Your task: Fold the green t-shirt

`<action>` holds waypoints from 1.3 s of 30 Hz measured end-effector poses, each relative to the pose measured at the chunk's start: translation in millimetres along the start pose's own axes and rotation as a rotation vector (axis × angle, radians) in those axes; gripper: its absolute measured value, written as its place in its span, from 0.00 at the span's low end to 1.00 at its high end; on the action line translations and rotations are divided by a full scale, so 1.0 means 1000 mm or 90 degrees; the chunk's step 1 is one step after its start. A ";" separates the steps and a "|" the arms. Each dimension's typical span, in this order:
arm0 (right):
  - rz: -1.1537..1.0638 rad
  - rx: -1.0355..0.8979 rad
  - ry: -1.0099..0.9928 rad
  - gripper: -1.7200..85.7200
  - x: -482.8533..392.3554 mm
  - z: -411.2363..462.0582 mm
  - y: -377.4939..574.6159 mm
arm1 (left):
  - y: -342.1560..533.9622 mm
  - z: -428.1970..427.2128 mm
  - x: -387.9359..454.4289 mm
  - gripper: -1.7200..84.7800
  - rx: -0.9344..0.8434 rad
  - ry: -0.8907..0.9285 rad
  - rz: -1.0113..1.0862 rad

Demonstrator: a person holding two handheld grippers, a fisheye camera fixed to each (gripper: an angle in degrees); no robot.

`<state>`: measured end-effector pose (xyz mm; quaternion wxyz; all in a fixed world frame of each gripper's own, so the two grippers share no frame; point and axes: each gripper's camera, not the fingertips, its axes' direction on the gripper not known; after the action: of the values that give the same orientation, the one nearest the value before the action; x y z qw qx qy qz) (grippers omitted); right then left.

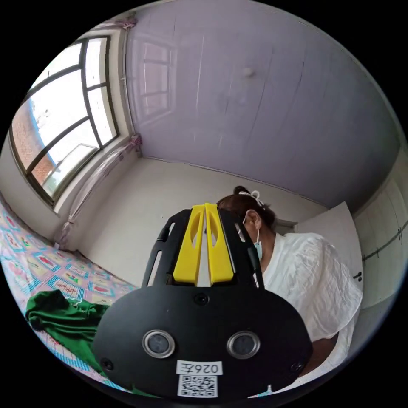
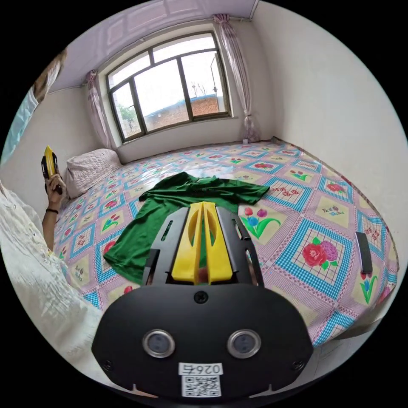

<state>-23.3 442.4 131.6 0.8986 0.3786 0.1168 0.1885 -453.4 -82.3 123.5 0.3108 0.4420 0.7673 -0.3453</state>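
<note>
Green t-shirt (image 2: 170, 212): lying spread out in the centre of the right gripper view, on the bed, its sleeves reaching toward the upper middle of the frame and its hem toward the lower left; in the left gripper view a bunched part is showing at the lower left (image 1: 63, 316).
Bed (image 2: 306, 204): carrying a flowered patchwork cover and taking up the middle and right of the right gripper view; a pillow (image 2: 89, 168) is resting at the left, under the window (image 2: 170, 91).
Right tongs (image 2: 203, 206): pointing up the centre of the frame over the shirt, the yellow jaws lying together at the tips and gripping nothing.
Left tongs (image 1: 205, 207): pointing toward the wall and ceiling, the jaws meeting at the tips with nothing between them; also appearing at the far left of the right gripper view (image 2: 49, 158), held upright in a hand (image 2: 55, 185) raised above the bed.
Person (image 1: 306, 272): wearing a white top and leaning in at the right of the left gripper view.
Open room: bare cover is lying to the right of the shirt and toward the lower right; a dark flat object (image 2: 364, 251) is lying near the bed's right edge, well apart from the shirt.
</note>
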 end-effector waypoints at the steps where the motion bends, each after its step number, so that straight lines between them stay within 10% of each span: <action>1: -0.001 -0.017 0.008 0.02 -0.001 0.002 0.008 | 0.003 0.003 0.006 0.02 -0.031 -0.048 0.001; 8: -0.018 -0.209 0.101 0.06 -0.004 0.030 0.102 | 0.117 0.022 0.015 0.16 -0.480 -0.585 -0.127; 15: -0.117 -0.284 0.163 0.07 -0.020 0.058 0.136 | 0.236 0.026 0.000 0.19 -0.710 -0.664 -0.246; 39: -0.130 -0.234 0.208 0.04 -0.040 0.053 0.155 | 0.355 0.124 -0.028 0.16 -0.914 -0.660 -0.224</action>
<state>-79.3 491.6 282.7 0.9358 0.1597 0.2620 0.1736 -103.6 -63.7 -15.3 0.7616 -0.1932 0.6183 0.0182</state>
